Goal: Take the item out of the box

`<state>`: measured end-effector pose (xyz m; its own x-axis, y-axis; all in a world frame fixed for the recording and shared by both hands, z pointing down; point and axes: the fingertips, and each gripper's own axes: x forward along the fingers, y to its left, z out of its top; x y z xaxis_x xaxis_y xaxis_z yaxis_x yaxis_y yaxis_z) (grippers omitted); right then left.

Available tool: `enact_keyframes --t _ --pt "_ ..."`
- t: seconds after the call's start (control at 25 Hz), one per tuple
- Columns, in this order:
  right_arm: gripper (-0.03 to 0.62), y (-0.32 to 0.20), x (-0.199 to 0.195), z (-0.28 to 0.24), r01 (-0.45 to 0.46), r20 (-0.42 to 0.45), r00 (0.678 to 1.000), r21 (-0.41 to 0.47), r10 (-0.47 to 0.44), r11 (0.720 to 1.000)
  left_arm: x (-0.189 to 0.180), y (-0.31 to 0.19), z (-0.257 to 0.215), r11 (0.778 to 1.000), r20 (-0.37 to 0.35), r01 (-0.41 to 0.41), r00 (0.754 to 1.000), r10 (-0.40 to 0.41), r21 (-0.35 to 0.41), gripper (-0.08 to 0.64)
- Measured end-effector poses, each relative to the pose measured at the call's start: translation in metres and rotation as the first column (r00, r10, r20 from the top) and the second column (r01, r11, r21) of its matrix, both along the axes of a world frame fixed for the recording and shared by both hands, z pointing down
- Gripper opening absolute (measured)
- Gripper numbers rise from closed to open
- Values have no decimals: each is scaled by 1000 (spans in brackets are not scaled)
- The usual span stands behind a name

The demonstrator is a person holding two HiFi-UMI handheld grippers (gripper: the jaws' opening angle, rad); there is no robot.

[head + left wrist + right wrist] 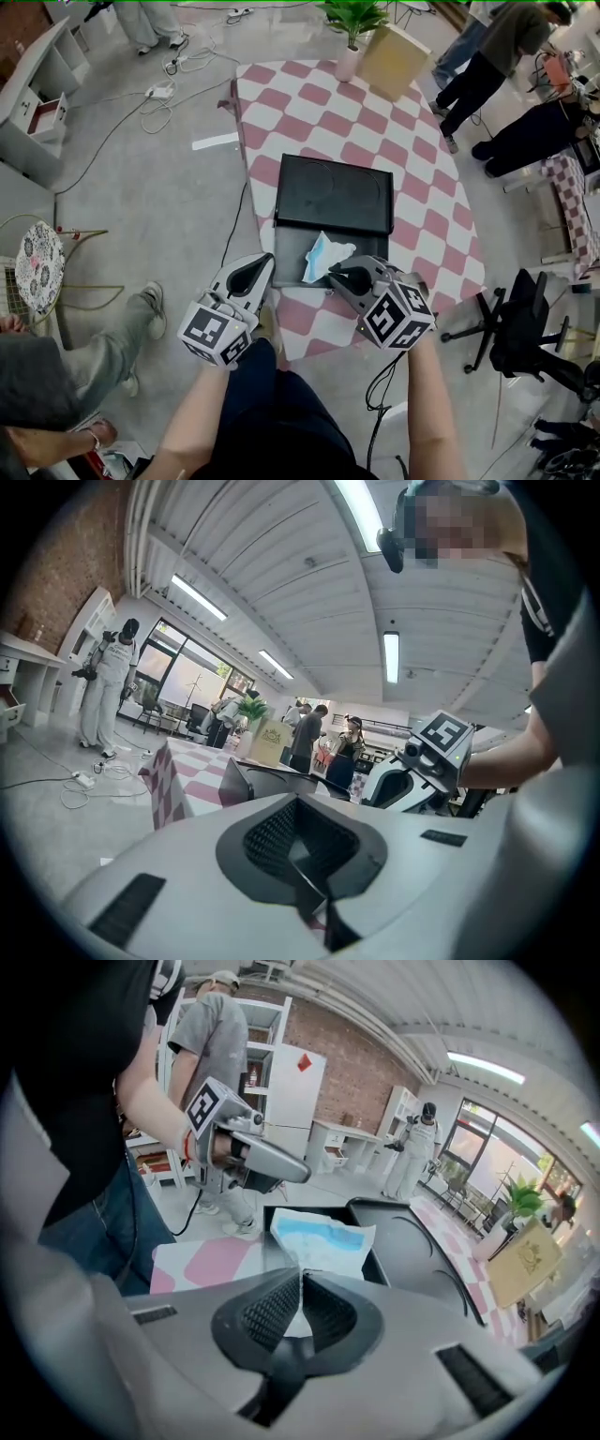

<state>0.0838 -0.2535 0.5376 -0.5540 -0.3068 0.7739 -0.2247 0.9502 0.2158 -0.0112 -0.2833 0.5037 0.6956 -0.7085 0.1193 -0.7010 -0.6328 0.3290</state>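
An open black box sits near the front edge of the pink-checked table, with its lid lying flat behind it. A white and blue packet sticks up out of the box. My right gripper is shut on the packet's lower edge. In the right gripper view the packet runs as a thin sheet down between the closed jaws. My left gripper is shut and holds nothing, its tip at the box's left edge; its own view shows the closed jaws.
A potted plant and a tan box stand at the table's far end. Cables lie on the floor to the left. People stand at the upper right. A seated person's leg is at the lower left, and a black chair at the right.
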Motion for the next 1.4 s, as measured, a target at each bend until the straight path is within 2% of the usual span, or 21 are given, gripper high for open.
enact_keyframes --t 0.32,0.56,0.92,1.12,1.4 --pt "14 -1 2 -24 -93 98 991 66 86 993 0 5 -8 1000 2 1 1000 -1 15 2" --pt "14 1 8 -42 -197 205 962 69 179 978 1 9 -17 1000 -2 2 1000 -2 28 0" --pt "12 10 11 -63 -314 373 886 46 276 948 -2 14 -29 998 4 3 1000 -3 55 2" --pt "12 16 15 -72 -392 465 816 12 342 920 -1 18 -34 997 12 3 1000 -4 71 1" --pt "12 25 23 -88 -466 546 738 -14 397 885 -3 26 -46 996 12 8 1000 -9 84 0"
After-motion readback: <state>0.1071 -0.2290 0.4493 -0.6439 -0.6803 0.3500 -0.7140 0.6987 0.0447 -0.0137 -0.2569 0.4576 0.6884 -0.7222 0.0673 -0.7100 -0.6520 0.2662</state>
